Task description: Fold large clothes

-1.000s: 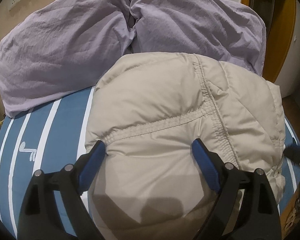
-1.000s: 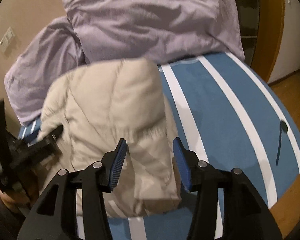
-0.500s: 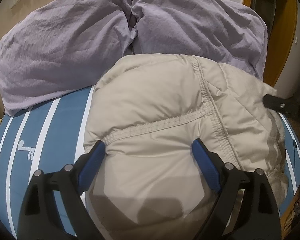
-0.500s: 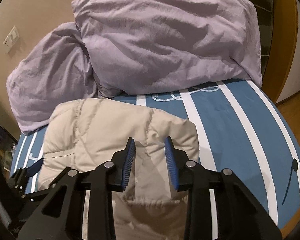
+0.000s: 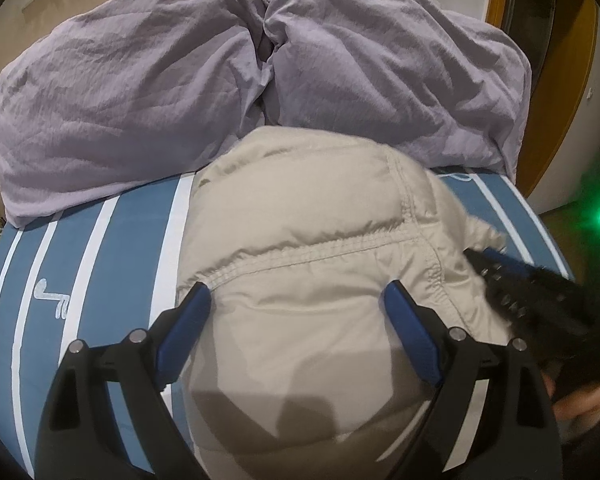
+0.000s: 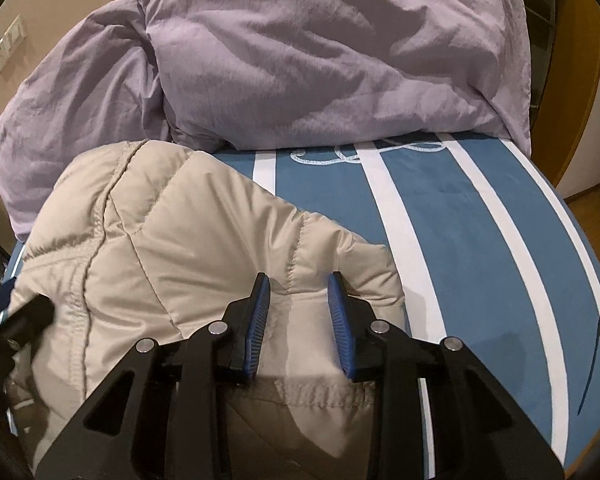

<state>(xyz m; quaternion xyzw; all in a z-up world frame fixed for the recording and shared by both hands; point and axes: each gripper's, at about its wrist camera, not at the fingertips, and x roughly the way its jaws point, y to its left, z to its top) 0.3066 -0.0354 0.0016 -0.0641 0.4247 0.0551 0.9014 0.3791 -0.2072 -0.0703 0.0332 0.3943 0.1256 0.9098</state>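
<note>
Nearest you: right gripper (image 6: 298, 312), jaws just narrowed around a puffed ridge of the beige padded jacket (image 6: 204, 232); whether the pads truly pinch it is unclear. Left gripper (image 5: 298, 320) spread wide, straddling the jacket's seamed bulk, not clamping. Jacket: folded on the striped bedcover (image 6: 460, 240); likely light, springy, slippery, so grip at stitched seams. Beyond: lilac pillows (image 5: 260, 72). Containers: none seen.

From here I can't see the beige jacket (image 5: 300, 240)'s near edge — my left gripper (image 5: 298, 300) cuts it off — and the right gripper (image 5: 540, 300) shows only as blur.
</note>
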